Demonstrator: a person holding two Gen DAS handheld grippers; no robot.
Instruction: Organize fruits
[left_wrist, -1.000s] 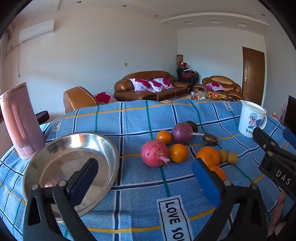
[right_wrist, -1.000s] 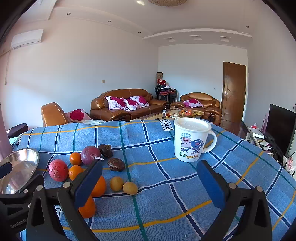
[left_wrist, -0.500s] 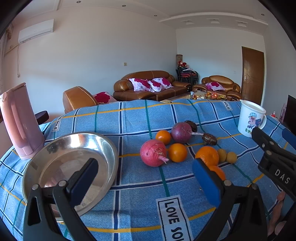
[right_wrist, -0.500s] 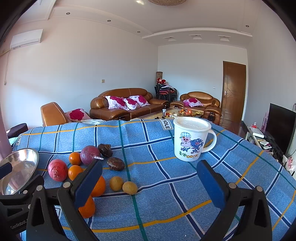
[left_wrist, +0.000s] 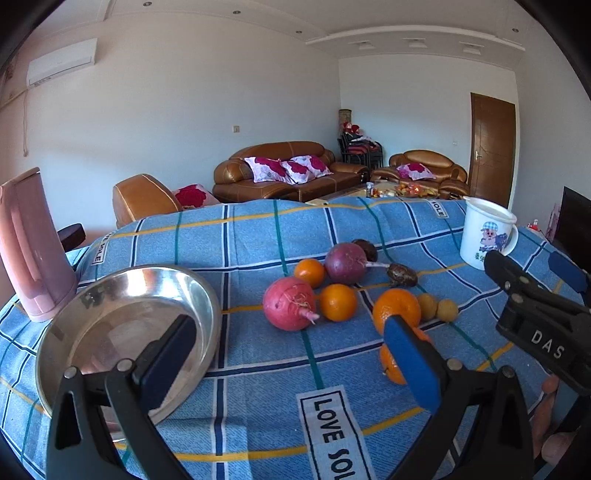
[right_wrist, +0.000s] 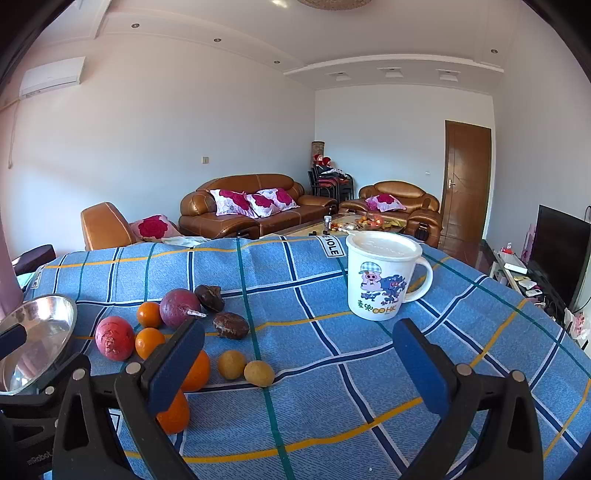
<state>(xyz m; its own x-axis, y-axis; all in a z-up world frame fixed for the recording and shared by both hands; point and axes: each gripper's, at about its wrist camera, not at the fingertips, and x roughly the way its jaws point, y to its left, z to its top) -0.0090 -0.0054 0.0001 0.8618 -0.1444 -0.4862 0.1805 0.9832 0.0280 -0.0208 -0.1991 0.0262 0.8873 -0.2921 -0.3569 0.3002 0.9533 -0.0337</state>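
Fruit lies in a cluster on the blue checked cloth: a red round one (left_wrist: 290, 308) (right_wrist: 114, 338), a purple one (left_wrist: 346, 263) (right_wrist: 180, 308), several oranges (left_wrist: 338, 302) (right_wrist: 149, 342), two small yellow fruits (left_wrist: 447, 310) (right_wrist: 259, 373) and two dark brown ones (left_wrist: 401, 275) (right_wrist: 231, 325). A steel bowl (left_wrist: 92, 306) (right_wrist: 22, 321) sits empty to their left. My left gripper (left_wrist: 291, 354) is open and empty, above the cloth in front of the fruit. My right gripper (right_wrist: 299, 362) is open and empty, to the right of the fruit.
A white cartoon mug (left_wrist: 485, 238) (right_wrist: 382, 275) stands at the back right of the table. A pink kettle (left_wrist: 26, 243) stands at the far left behind the bowl. Sofas (right_wrist: 255, 206) and a brown door (right_wrist: 467, 184) lie beyond the table.
Both grippers have drifted very slightly; the scene is nearly the same. Nothing was taken hold of or moved.
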